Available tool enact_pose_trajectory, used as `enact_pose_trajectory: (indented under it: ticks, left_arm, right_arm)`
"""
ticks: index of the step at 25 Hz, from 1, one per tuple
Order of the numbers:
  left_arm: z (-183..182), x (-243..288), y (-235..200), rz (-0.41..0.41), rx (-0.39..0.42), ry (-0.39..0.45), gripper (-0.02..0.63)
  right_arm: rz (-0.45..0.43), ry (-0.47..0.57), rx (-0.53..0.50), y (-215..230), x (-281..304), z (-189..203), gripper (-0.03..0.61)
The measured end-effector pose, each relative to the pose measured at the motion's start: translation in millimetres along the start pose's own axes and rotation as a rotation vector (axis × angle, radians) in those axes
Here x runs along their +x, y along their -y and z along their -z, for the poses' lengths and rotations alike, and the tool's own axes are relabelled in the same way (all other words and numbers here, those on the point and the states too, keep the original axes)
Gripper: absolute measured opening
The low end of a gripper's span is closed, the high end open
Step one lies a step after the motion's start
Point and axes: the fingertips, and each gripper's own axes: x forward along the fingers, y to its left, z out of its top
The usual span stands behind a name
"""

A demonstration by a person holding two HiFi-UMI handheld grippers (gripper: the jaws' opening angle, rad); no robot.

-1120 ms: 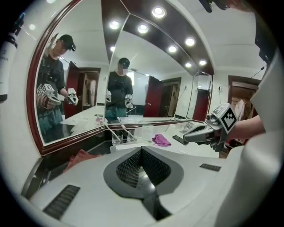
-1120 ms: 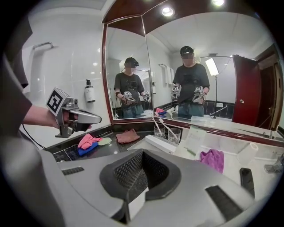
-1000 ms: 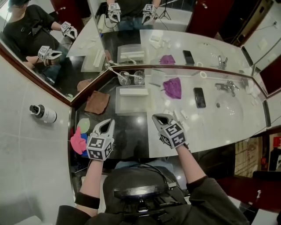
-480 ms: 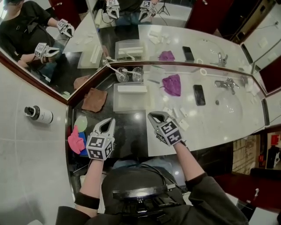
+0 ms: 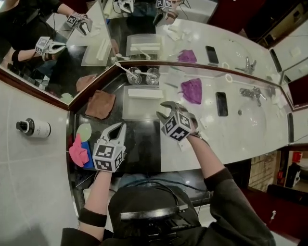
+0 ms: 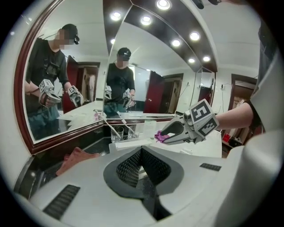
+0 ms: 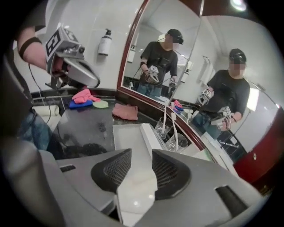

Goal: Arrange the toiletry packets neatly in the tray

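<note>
The right claw, its jaws just opened partway with nothing between them, hangs by the right edge of the shallow white rectangular tray. Small white toiletry packets lie loose on the surface just right of it. Come in low, nip one packet by its edge, and lay it parallel to the long white box. The left claw is closed and empty. Glass tumblers with toothbrushes crowd the tray's far rim.

Glasses stand behind the tray; its near side is open.

A white-and-black corner tabletop is backed by wood-framed mirrors; round spotlights are lit overhead.
</note>
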Motion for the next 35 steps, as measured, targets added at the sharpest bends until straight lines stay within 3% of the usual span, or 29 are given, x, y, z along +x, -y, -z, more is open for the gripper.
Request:
enact_pose_trajectory:
  ticks: [6,16,22,24,26,35]
  left_arm:
    - [3.4,15.3,-9.2,-0.014,-0.019,-0.011,0.000]
    - [13.4,25.0,-31.3,-0.054,-0.064,-0.036,0.000]
    - [22.7,24.7,-43.2,-0.085,-0.088,-0.048,0.000]
    - [23.3,24.9,-44.1,-0.084,-0.093,-0.054,0.000]
    - [24.5,25.4,-46.2,-0.087,-0.096,-0.056,0.000]
    - [26.5,26.2,-48.5,-0.080,-0.099,-0.064,0.000]
  right_arm:
    - [-0.046,-0.096,-0.236,21.7,48.7,-2.1,0.225]
    - [-0.125,-0.192,-0.396,45.8,110.0,7.4,0.233]
    - [-0.207,-0.242,-0.435,35.2,128.8,20.3,0.231]
    - [-0.236,-0.259,-0.440,30.4,132.2,24.2,0.190]
    - [-0.240,-0.260,-0.434,29.1,134.1,24.6,0.112]
    - [-0.220,-0.232,-0.403,28.1,131.6,20.9,0.084]
